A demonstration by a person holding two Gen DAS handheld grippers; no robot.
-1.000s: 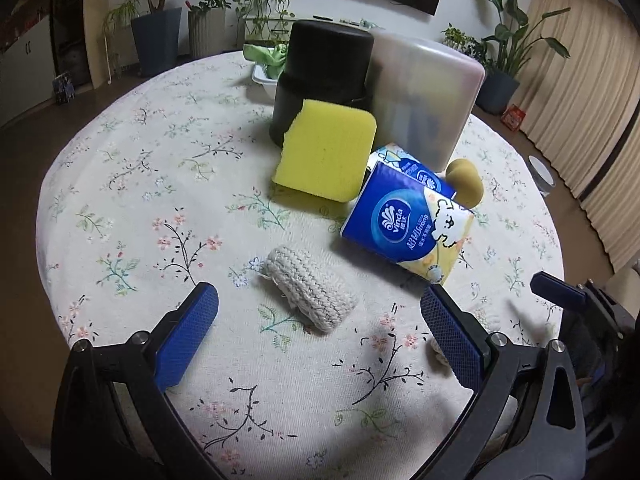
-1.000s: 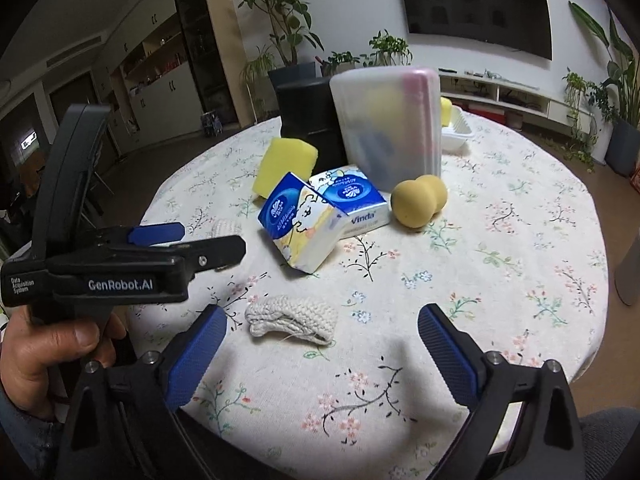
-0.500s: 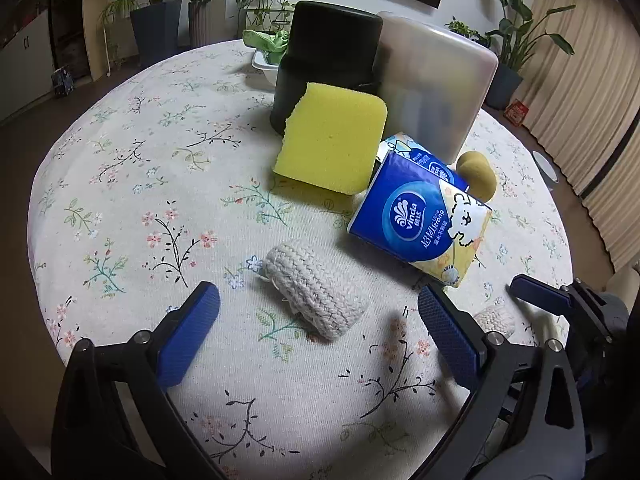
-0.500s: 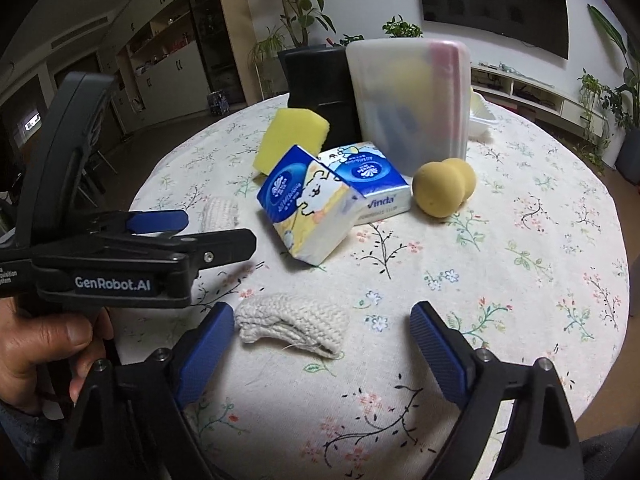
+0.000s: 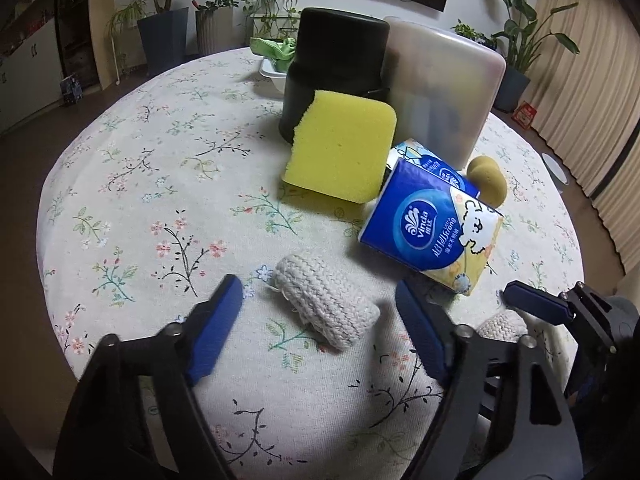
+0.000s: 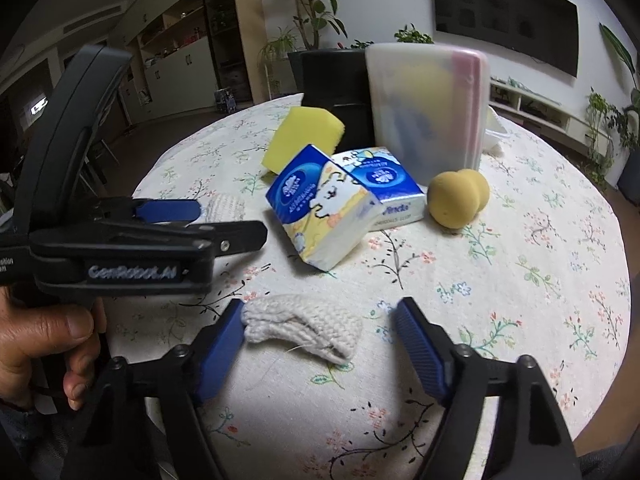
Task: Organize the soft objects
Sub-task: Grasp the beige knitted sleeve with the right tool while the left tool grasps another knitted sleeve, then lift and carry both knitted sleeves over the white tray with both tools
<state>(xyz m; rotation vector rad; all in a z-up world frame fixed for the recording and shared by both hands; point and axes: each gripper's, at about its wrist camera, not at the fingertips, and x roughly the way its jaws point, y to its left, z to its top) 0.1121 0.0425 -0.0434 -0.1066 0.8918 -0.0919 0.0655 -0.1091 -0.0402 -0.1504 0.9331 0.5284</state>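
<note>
Two cream knitted rolls lie on the floral tablecloth (image 5: 160, 168). One knitted roll (image 5: 326, 304) lies between the blue pads of my left gripper (image 5: 318, 312); its jaws are closing, with a gap still showing on both sides. The other knitted roll (image 6: 304, 326) sits between the pads of my right gripper (image 6: 320, 312), also closing. Its left pad (image 6: 224, 340) touches the roll's end, and the right pad stands apart. Behind are a yellow sponge (image 5: 340, 148), two blue tissue packs (image 5: 430, 232) and a round tan sponge (image 5: 490, 180).
A translucent lidded box (image 5: 440, 88) and a black container (image 5: 332, 64) stand upright at the back, with a white tray of green cloth (image 5: 274, 56) behind them. A hand (image 6: 44, 336) holds the left gripper's handle. The round table's edge runs close by.
Both grippers' jaws have narrowed around their knitted rolls. The right gripper sank closer to its roll, and its left pad now touches it. The left gripper stayed in place.
</note>
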